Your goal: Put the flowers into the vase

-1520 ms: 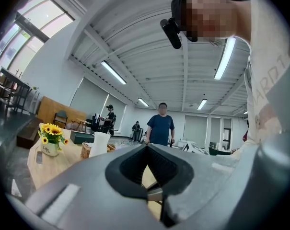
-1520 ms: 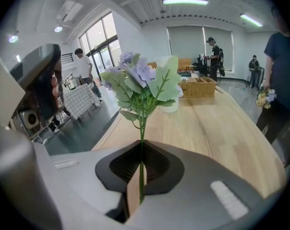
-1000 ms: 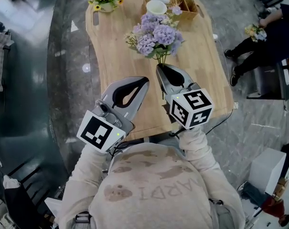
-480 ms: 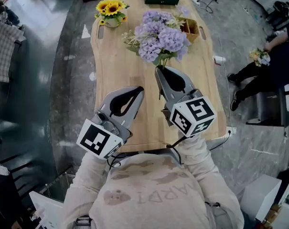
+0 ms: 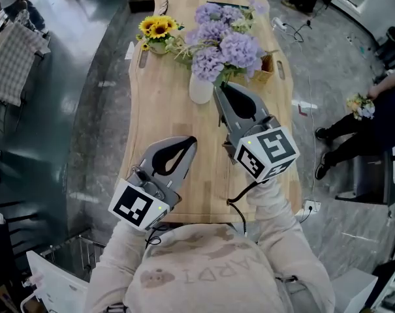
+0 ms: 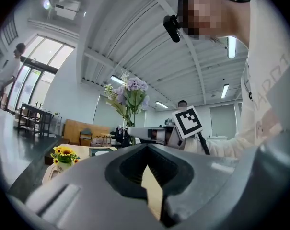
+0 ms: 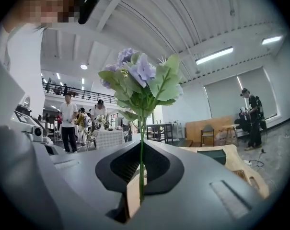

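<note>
Purple flowers, head view: the bunch stands past the tip of the right gripper. The blooms lie beyond the fingers and the stems run back between them.
Change, head view: compared with the two earlier frames, the bunch has travelled up the wooden table toward its far end. A white vase, not beside the tip before, now shows just left of it, partly under the blooms.
Meaning for task: my judgement is that the carry is nearly over. The stems are not yet in the vase, so lining up over its mouth and lowering remain.
Left gripper, head view: fingers together with nothing in them. The tip is well short of the vase, over the near half of the table.
Left gripper view: jaws closed and empty. The bunch and the right gripper are ahead of the tips, and the potted sunflowers are low to the left.
Right gripper view: fingers pinched narrow on the green stem, which rises upright from between them. Leaves and blooms spread above the tips, and the vase is out of this view.
Risk: my judgement is that the thin stem under heavy heads may swing in the pinch during the lowering.
</note>
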`<state>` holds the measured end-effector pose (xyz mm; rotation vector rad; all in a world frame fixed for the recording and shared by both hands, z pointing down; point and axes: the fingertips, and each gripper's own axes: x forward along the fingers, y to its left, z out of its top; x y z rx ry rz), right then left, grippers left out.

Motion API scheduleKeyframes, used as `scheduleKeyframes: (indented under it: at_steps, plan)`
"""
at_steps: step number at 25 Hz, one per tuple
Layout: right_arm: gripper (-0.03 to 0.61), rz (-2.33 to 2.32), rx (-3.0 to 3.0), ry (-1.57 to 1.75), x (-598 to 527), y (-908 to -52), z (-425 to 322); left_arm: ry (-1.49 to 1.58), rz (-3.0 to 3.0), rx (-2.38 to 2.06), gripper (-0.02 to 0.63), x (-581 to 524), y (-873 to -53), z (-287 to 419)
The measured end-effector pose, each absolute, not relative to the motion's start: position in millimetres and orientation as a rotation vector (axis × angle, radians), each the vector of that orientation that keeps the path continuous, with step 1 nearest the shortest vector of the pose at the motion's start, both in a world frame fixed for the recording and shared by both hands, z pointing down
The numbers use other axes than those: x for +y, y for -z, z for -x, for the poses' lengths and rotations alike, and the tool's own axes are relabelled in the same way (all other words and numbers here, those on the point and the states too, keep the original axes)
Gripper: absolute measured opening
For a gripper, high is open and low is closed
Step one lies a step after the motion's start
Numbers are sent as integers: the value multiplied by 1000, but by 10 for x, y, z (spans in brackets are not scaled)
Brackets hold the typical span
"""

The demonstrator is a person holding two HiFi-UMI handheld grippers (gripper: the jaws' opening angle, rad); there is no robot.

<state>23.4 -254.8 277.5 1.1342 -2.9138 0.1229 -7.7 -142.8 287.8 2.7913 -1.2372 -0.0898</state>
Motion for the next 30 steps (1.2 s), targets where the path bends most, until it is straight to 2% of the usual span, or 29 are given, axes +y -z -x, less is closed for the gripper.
scheduleKeyframes:
  at_steps: [8, 19, 30]
  plan:
    - [31, -1114, -2986, -20, -3041, -2467, -163, 88, -2783, -1327, 1, -1546, -2741, 62]
    - [32, -1180, -3040, 191, -3460, -2277, -3, 27, -2724, -1411, 1, -1526, -2950, 214]
    - [32, -1194, -3082, 116, -4017, -2568, 148, 18, -2657, -1440, 2, -1842, -3102, 404]
